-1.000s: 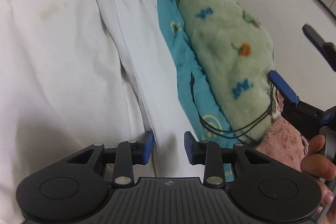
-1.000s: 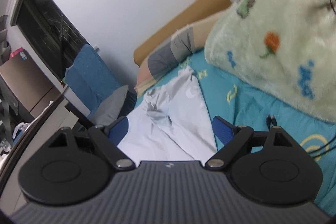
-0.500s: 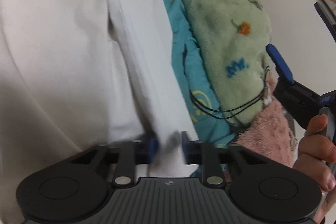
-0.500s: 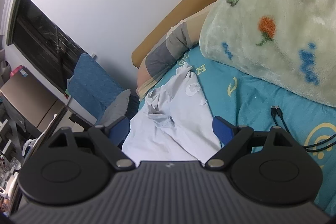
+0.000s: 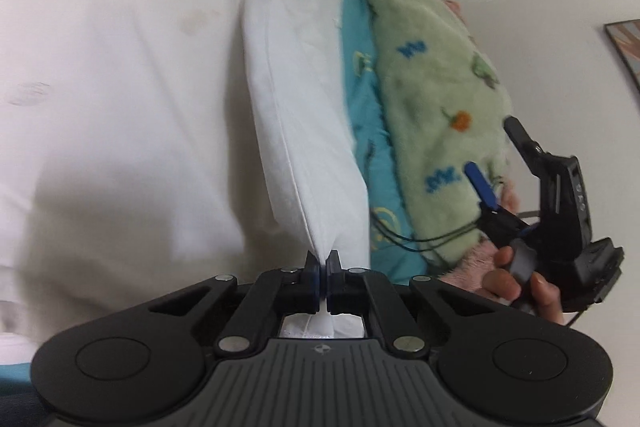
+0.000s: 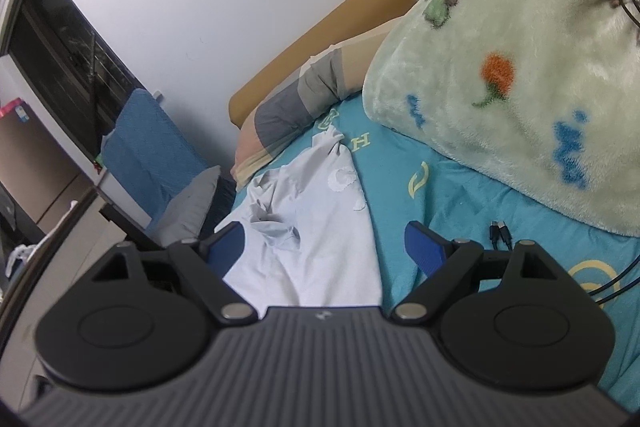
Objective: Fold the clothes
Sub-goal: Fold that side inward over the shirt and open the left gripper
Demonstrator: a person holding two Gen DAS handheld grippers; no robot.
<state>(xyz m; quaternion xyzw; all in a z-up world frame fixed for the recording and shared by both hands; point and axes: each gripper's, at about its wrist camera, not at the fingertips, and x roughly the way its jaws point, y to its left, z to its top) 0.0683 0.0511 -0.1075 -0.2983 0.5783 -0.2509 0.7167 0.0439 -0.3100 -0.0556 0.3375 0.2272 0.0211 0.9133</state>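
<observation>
The soft, limp white garment (image 5: pixel 304 131) is pinched at its near hem by the left gripper (image 5: pixel 323 277), while the right gripper (image 6: pixel 324 247) is held agape.

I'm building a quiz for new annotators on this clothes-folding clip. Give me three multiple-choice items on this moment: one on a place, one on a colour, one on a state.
1. Where does the black cable lie?
A. On the teal bedsheet beside the green blanket
B. On the white garment
C. On the blue chair

2. What colour are the gripper's finger pads?
A. Red
B. Blue
C. Yellow

3. What state is the left gripper in?
A. Wide open above the bed
B. Shut on nothing
C. Shut on the white garment's edge

Answers:
1 A: the black cable rests on the teal bedsheet next to the green blanket.
2 B: the right gripper, jaws open, shows blue pads.
3 C: the left gripper pinches the white garment.
</observation>
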